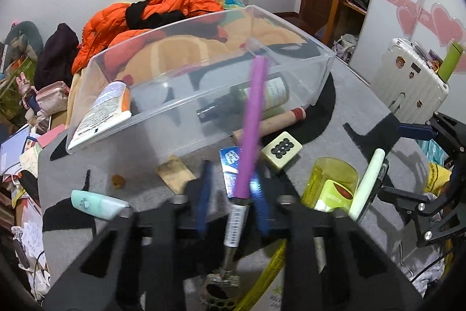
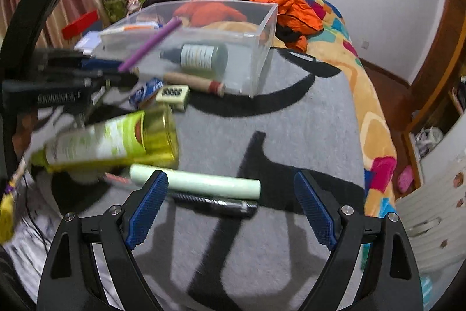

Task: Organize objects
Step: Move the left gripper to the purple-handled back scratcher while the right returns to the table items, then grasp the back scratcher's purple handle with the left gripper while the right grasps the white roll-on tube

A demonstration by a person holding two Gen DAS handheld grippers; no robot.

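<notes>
My left gripper (image 1: pixel 231 188) is shut on a purple pen (image 1: pixel 253 121) and holds it tip-forward, just in front of the clear plastic box (image 1: pixel 323 72). The box holds a dark spray bottle (image 1: pixel 247 101) and a white tube (image 1: pixel 102 110). In the right wrist view the pen (image 2: pixel 151 44) hangs over the box's near left corner (image 2: pixel 262 48). My right gripper (image 2: pixel 230 206) is open and empty above the grey rug, just short of a pale green stick (image 2: pixel 198 181) and a black pen (image 2: pixel 215 204).
On the rug lie a yellow-green bottle (image 2: pixel 116 139), a cream mahjong tile (image 2: pixel 173 93), a blue packet (image 2: pixel 145 91), a cardboard roll (image 2: pixel 195 82), a mint case (image 1: pixel 96 203) and a tan card (image 1: pixel 174 174). An orange jacket (image 1: pixel 139 19) lies behind the box. A white suitcase (image 1: pixel 407 77) stands at right.
</notes>
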